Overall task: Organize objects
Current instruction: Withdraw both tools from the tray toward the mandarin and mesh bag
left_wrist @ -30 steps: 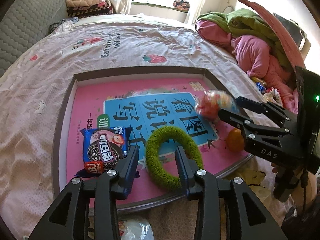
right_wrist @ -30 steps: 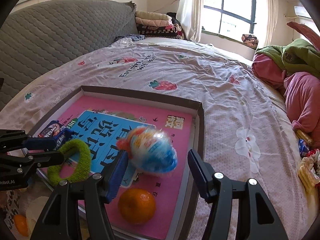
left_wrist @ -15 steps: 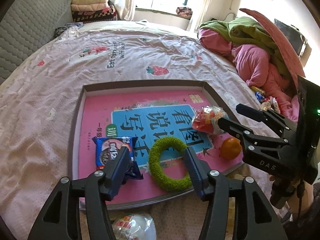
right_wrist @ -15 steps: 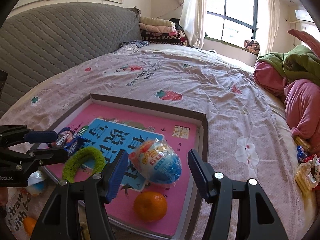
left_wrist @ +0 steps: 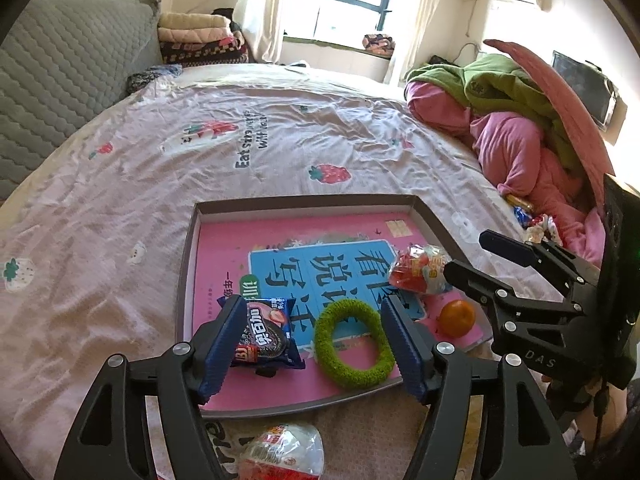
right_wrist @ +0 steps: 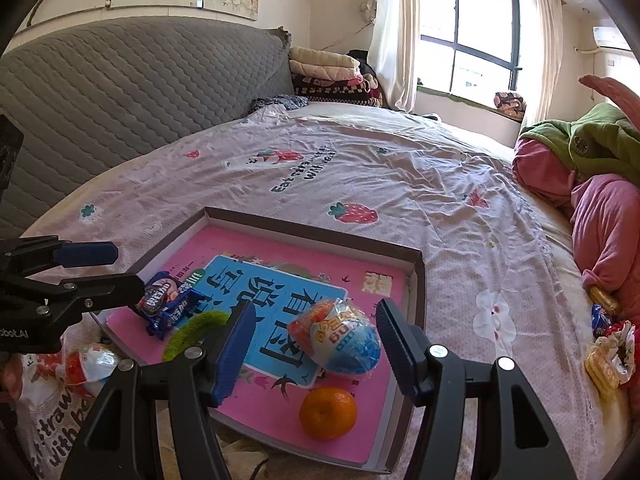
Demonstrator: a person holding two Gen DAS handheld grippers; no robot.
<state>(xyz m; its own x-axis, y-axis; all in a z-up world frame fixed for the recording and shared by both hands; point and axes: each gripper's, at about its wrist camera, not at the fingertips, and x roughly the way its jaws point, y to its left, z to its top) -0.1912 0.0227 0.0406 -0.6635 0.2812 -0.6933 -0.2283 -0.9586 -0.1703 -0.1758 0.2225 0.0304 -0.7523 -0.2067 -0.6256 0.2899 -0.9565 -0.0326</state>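
Your left gripper hangs above the near left part of the tray, its jaws opening and pinching nothing; the cookie pack and the green ring lie flat on the pink floor beneath it. The pack sits just under the left pad, so if you swing that hand sideways while low you could snag the wrapper and drag it toward the near rim.

The ring lies near that near rim. It looks soft and light, and a brush from a finger would probably push it over the low wall onto the bed.

On the bedding just near of the tray lies a wrapped egg, still outside. Reaching for it means going down close to the tray edge; a careless dip could tip or shove the whole tray, which rests on soft cloth.

Further right, the second wrapped egg lies in the tray, with the orange near of it and apart from it. Your right gripper is spread wide above the egg and grips nothing. Both things are round, so a knock to the tray may set them rolling; the orange sits closest to the near wall.

More snacks wait far right by the pink bedding; crossing over for them risks bumping your two tools together.
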